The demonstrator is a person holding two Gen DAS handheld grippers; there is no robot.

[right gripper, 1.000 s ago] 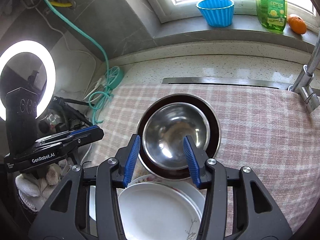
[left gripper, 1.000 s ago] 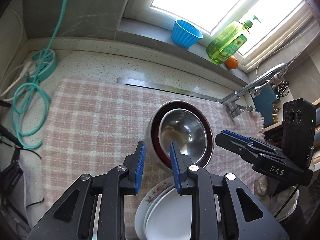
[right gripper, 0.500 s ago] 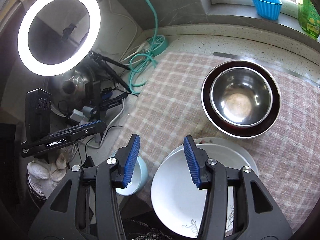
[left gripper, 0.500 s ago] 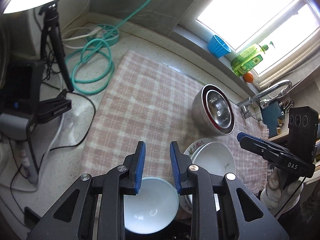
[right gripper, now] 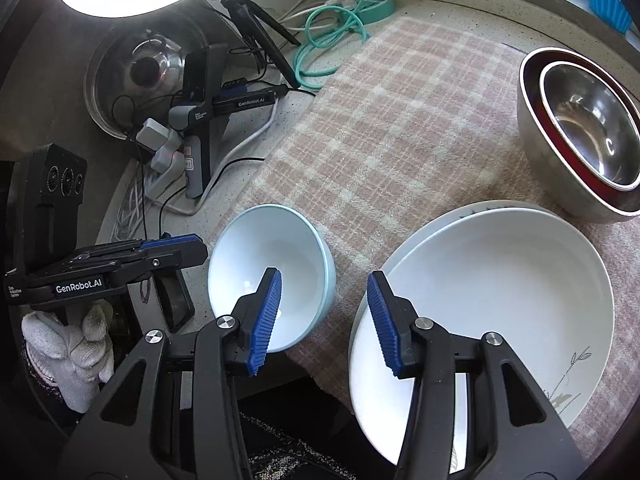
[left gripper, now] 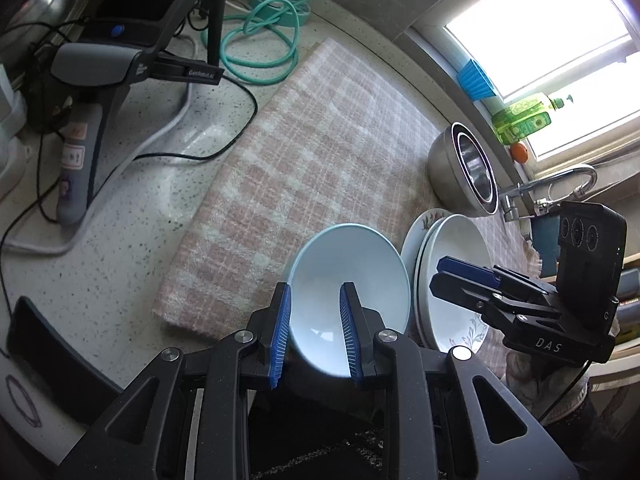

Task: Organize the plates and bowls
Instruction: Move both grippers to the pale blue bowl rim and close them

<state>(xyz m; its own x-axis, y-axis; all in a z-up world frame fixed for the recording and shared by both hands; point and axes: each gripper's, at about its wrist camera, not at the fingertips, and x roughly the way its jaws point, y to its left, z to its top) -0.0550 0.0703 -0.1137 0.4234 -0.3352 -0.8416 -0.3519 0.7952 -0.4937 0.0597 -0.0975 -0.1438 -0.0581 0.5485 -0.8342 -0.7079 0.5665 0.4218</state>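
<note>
Your left gripper (left gripper: pixel 316 328): jaws parted, nothing held, over pale blue bowl (left gripper: pixel 352 280). Your right gripper (right gripper: pixel 324 320): wide open, empty. Stacked white plates (right gripper: pixel 520 280) at bowl's 3 o'clock; nested steel bowls (right gripper: pixel 580 132) at 1 o'clock.

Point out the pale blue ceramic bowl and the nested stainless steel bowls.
Pale blue ceramic bowl (right gripper: pixel 276 256): right wrist view, inner wall.
Nested stainless steel bowls (right gripper: pixel 588 128): right wrist view, inner bowl's inside.

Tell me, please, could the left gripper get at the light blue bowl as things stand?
Probably yes: the left gripper is open just before the light blue bowl, nothing between them.
</note>
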